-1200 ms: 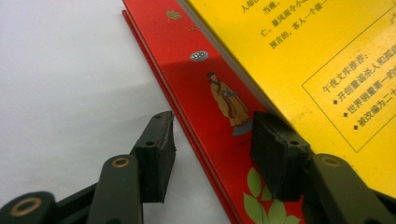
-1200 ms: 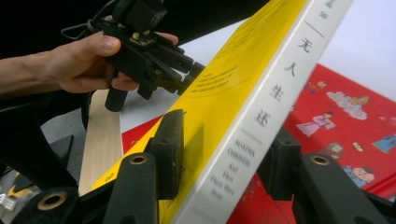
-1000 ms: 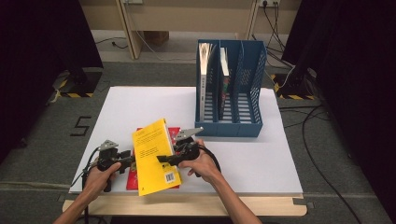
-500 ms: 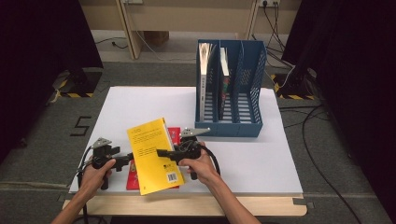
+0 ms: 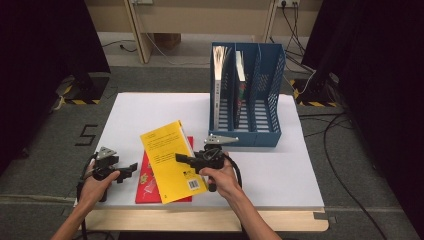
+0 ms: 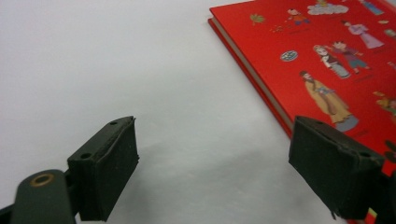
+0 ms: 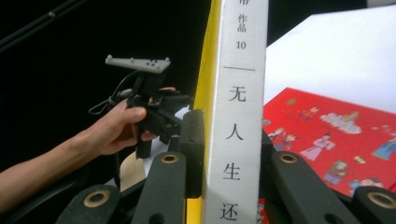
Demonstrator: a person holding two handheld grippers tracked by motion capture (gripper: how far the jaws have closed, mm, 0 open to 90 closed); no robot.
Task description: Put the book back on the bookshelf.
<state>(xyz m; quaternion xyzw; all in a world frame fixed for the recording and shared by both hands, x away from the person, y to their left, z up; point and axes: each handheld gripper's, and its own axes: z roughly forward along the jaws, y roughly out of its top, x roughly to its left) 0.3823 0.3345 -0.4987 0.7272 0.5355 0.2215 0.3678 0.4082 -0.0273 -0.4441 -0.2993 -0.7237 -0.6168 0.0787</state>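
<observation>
Lower centre of the high view: the right gripper (image 5: 181, 158), jaws just closing, pinches the yellow paperback book (image 5: 172, 160) by its spine, lifting it off the red illustrated hardcover book (image 5: 148, 176); the left gripper (image 5: 131, 166), having released, stands spread at lower left, leaving filing to one hand.

Your yellow book (image 5: 172, 160) has a white spine (image 7: 236, 116) printed with black characters and a barcode patch on its cover. The red book (image 6: 327, 60) under it carries small cartoon figures in many colours. The file rack (image 5: 260, 100) is blue, the table (image 5: 150, 110) white.
</observation>
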